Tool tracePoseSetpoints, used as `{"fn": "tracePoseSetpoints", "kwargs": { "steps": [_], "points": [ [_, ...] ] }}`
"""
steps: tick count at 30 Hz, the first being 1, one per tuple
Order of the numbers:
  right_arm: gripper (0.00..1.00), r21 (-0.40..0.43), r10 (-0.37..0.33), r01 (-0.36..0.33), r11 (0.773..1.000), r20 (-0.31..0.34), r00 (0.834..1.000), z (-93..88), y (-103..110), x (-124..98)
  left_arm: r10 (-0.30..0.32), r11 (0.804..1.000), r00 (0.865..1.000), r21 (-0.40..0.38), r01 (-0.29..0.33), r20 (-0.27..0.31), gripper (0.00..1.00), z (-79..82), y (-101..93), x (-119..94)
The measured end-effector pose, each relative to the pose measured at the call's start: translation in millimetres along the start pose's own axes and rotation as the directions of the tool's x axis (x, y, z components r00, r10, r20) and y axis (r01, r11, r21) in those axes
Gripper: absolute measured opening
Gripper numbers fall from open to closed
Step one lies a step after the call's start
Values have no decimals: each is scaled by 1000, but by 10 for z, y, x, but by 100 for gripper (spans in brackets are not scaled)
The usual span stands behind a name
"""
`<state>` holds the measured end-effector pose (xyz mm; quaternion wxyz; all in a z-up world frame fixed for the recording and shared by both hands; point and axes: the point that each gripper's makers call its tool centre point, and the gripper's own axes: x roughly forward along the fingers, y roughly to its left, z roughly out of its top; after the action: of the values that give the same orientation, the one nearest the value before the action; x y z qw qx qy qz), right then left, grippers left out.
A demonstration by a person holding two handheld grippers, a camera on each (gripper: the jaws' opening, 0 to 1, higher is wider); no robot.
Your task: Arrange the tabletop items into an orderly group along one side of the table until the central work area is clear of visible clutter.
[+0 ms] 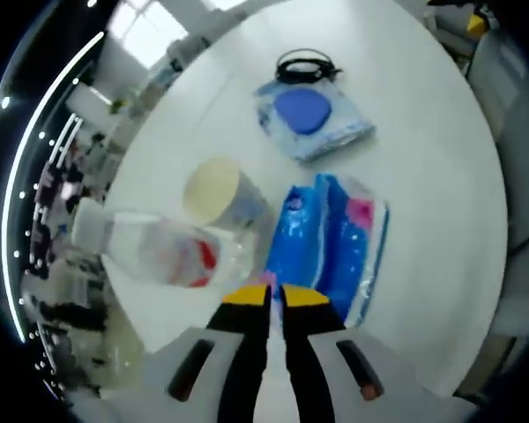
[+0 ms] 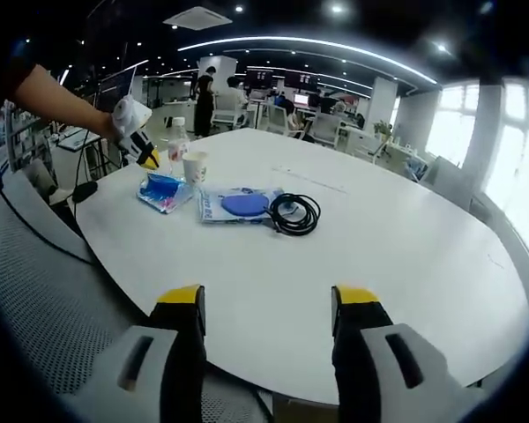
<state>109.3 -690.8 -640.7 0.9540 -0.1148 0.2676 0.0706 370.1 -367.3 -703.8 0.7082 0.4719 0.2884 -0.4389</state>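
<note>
Table (image 2: 406, 238): round, white, bare across centre and right of the right gripper view.
Blue packet (image 1: 328, 247): lower centre, long axis running up-frame from left gripper.
Wipes pack (image 1: 313, 119): upper centre, coiled cable (image 1: 306, 64) touching.
Bottle (image 1: 154, 248): lying sideways, cap pointing left.
Cup (image 1: 216, 191): upright beside bottle.
Left gripper (image 1: 275, 298): jaws nearly together, empty.
Right gripper (image 2: 267, 302): jaws wide, empty.

Beyond my desk I see an open office with a person (image 2: 201, 88) standing among chairs (image 2: 324, 129) and other desks. Bright windows (image 2: 476, 132) run along one side, and long light strips (image 2: 317, 46) curve across the dark ceiling. A grey mesh chair (image 2: 35, 282) sits close beside me.
</note>
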Motion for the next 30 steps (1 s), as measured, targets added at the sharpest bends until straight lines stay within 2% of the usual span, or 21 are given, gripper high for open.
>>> {"fn": "tracePoseSetpoints", "kwargs": {
  "steps": [4, 8, 15, 20, 27, 30],
  "points": [
    [58, 0, 2, -2, 1000, 1, 1000, 1, 3, -1, 9, 999, 1000, -46, -9, 18, 7, -31, -4, -58],
    [58, 1, 5, -5, 1000, 3, 1000, 6, 9, -1, 17, 990, 998, -142, -7, 67, 12, -7, -34, -136],
    [58, 0, 11, -11, 1000, 7, 1000, 14, 19, -1, 40, 982, 995, -187, -22, 95, 17, 17, -43, -257],
    [58, -2, 13, -13, 1000, 9, 1000, 17, 22, -2, 62, 967, 989, -254, -27, 133, 22, 83, -97, -396],
    [58, 0, 11, -11, 1000, 12, 1000, 19, 16, -7, 106, 917, 974, -398, -17, 201, 34, 125, -192, -671],
    [58, -3, 15, -15, 1000, 11, 1000, 17, 24, -7, 134, 894, 968, -448, -25, 214, 34, 101, -203, -810]
  ]
}}
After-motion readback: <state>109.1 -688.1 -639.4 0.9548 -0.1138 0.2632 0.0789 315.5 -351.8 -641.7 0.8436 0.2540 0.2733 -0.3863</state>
